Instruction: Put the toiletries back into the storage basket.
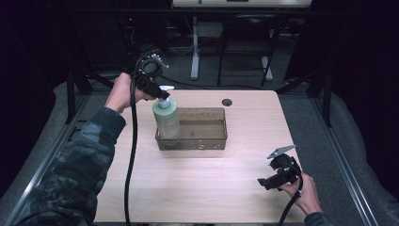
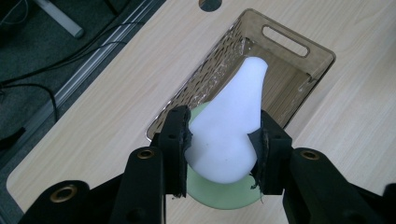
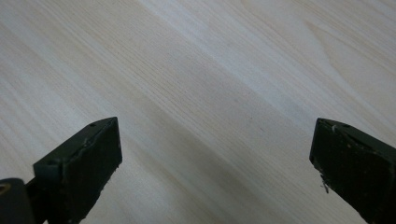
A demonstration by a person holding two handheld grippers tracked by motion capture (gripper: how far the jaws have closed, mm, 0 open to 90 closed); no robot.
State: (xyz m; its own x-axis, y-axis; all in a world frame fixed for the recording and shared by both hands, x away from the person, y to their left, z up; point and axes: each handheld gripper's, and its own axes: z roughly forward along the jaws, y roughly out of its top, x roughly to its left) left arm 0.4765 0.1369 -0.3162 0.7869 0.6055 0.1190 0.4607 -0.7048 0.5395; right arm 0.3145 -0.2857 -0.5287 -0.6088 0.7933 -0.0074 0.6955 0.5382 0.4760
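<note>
So the left gripper (image 2: pixel 223 151) has its black jaws clamped on the smooth white pump head (image 2: pixel 231 126) of a pale green soap bottle (image 1: pixel 166 117), just left of centre in the high view. The round bottle stands upright in the left end of a see-through smoky-brown plastic bin (image 1: pixel 209 140) with a slotted handle. The right gripper (image 1: pixel 268 181), lower right, hangs with jaws spread wide over the light wood-grain table (image 3: pixel 224 74), holding nothing.
</note>
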